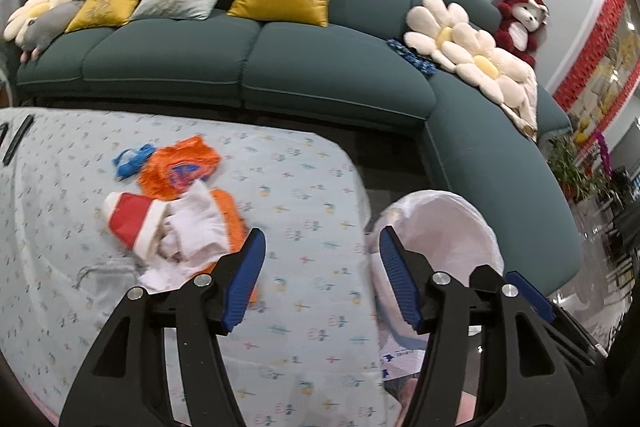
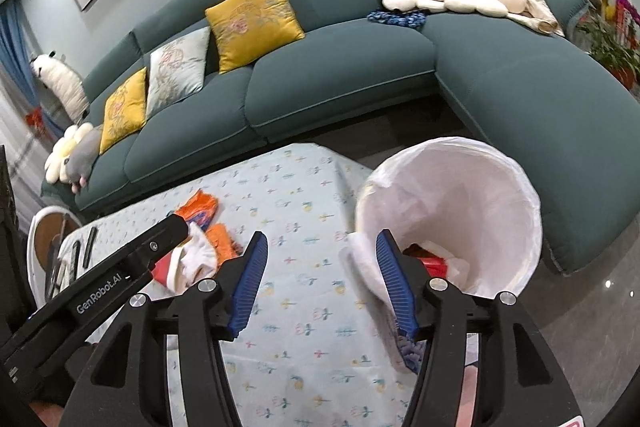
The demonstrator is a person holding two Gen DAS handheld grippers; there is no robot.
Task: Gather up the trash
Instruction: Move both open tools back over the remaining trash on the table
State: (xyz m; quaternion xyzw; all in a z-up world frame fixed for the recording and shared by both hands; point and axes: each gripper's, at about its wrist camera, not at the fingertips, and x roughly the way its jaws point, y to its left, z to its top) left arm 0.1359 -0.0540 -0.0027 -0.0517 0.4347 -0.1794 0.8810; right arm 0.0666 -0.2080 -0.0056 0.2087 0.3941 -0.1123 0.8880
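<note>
Orange wrappers (image 1: 180,175) were piled up-left of the left claw (image 1: 320,279), nearer it than the right claw (image 2: 318,283); both were seen half-open, empty.

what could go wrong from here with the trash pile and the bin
1. The trash pile is tangled: orange wrappers, a red and white carton and white tissue overlap, so one pinch may lift only part and drop the rest.
2. It lies on a loose tablecloth; the left gripper could snag the cloth.
3. The lined bin stands off the table's edge, so pieces may fall short.
</note>
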